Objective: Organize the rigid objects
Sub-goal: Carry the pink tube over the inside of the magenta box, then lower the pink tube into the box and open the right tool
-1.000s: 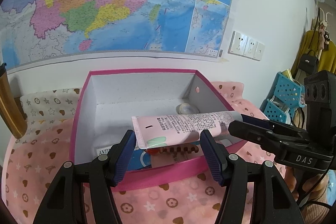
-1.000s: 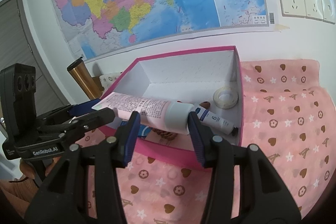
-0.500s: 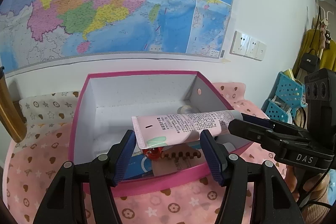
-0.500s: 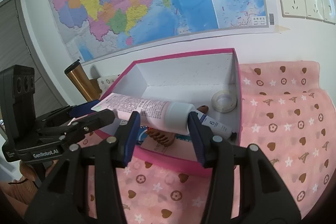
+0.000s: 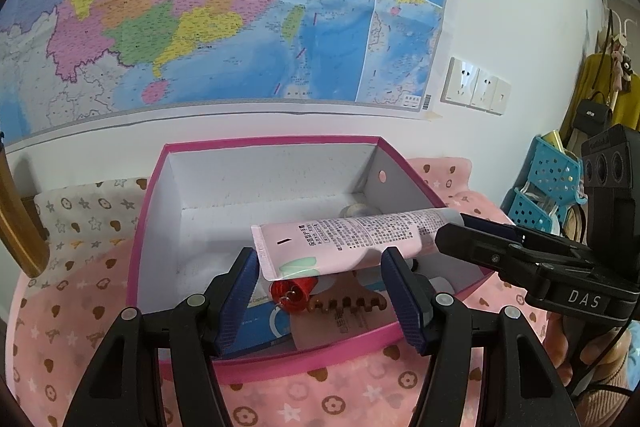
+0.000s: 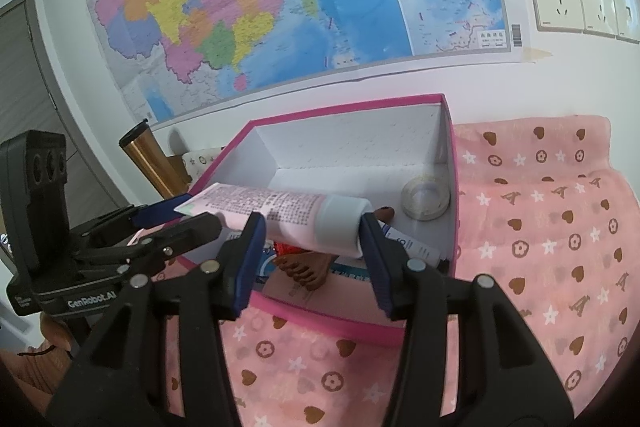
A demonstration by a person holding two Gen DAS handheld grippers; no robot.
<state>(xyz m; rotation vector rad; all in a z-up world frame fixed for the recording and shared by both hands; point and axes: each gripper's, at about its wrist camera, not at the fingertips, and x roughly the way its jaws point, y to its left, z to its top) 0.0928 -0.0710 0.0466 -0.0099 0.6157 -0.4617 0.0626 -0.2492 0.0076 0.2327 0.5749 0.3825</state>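
A pink cream tube point(image 5: 344, 239) with a white cap point(image 6: 340, 227) hangs level over the open pink box point(image 5: 256, 143). My left gripper point(image 5: 324, 267) is shut on the tube's flat crimped end. My right gripper point(image 6: 312, 235) is shut on the cap end. The box point(image 6: 450, 163) holds a tape roll point(image 6: 426, 197), a brown comb point(image 5: 348, 303), a red item point(image 5: 292, 291), a small white tube point(image 6: 408, 247) and a blue-and-white pack point(image 5: 264, 319). The tube is above these, over the box's front part.
The box sits on a pink patterned cloth point(image 6: 540, 211) against a wall with a map point(image 5: 220, 7) and sockets point(image 6: 576, 3). A gold tumbler point(image 6: 148, 163) stands left of the box. A blue perforated basket point(image 5: 544, 191) is at the right.
Both grippers with the tube have moved forward and slightly up over the box; more of the box contents show beneath the tube. Grips are unchanged.
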